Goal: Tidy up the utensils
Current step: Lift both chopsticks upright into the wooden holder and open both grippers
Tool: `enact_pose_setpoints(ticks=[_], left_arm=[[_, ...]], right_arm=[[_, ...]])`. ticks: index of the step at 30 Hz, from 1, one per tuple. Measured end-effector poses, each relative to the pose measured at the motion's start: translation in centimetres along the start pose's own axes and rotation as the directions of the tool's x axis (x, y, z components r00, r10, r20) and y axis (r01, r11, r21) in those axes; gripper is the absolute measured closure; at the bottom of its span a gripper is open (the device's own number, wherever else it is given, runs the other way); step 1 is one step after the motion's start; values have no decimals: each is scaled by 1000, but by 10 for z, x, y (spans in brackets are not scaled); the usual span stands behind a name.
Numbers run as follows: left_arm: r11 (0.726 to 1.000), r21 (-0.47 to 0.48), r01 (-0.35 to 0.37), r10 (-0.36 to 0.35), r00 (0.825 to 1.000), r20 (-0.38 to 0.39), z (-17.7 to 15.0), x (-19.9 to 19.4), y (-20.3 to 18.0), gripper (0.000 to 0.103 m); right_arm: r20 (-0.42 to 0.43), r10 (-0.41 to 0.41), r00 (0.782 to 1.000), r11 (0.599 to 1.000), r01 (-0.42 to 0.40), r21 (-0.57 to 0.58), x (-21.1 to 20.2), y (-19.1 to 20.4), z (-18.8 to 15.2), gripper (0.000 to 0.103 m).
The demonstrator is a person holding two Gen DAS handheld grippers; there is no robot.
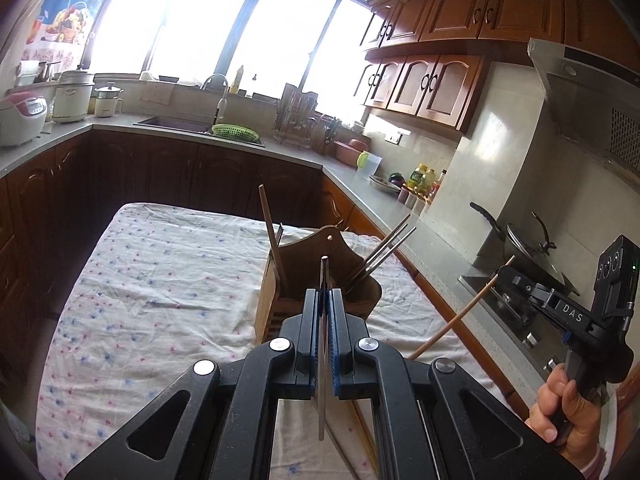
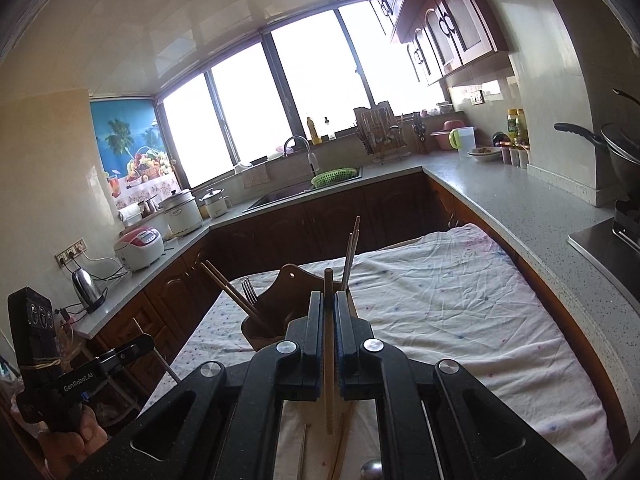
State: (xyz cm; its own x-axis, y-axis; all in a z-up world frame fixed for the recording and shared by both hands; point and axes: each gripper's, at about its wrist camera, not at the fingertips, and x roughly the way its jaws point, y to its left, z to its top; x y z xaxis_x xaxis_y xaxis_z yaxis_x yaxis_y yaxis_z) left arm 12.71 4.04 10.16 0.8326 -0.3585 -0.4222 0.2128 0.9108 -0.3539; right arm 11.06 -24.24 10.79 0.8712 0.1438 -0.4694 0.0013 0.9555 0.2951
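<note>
A wooden utensil holder (image 1: 316, 280) stands on the cloth-covered table (image 1: 160, 280), holding a wooden chopstick, a fork and several metal chopsticks (image 1: 390, 246). My left gripper (image 1: 325, 294) is shut on a metal chopstick (image 1: 323, 344), held upright just in front of the holder. My right gripper (image 2: 329, 300) is shut on a wooden chopstick (image 2: 329, 352), upright, close to the holder (image 2: 280, 300). In the left wrist view the right gripper (image 1: 508, 280) is at the right with its wooden chopstick (image 1: 460, 312). More utensils lie on the cloth under the right gripper (image 2: 304, 452).
A kitchen counter (image 2: 500, 208) runs around the table, with a sink (image 2: 288, 196), a green basket (image 2: 334, 176), rice cookers (image 2: 140, 248), a kettle (image 2: 86, 288) and a stove with a pan (image 1: 532, 248) on the right.
</note>
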Motion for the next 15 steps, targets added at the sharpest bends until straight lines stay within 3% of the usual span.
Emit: enact_pose_setpoints(ticks=[8, 15], left_arm=[[999, 33, -7, 4, 996, 84, 28, -6, 1, 101], [998, 56, -33, 22, 982, 187, 59, -1, -2, 101]], right_arm=[[60, 11, 998, 1000, -10, -20, -2, 8, 28, 98], [144, 18, 989, 1000, -16, -16, 6, 14, 65, 98]])
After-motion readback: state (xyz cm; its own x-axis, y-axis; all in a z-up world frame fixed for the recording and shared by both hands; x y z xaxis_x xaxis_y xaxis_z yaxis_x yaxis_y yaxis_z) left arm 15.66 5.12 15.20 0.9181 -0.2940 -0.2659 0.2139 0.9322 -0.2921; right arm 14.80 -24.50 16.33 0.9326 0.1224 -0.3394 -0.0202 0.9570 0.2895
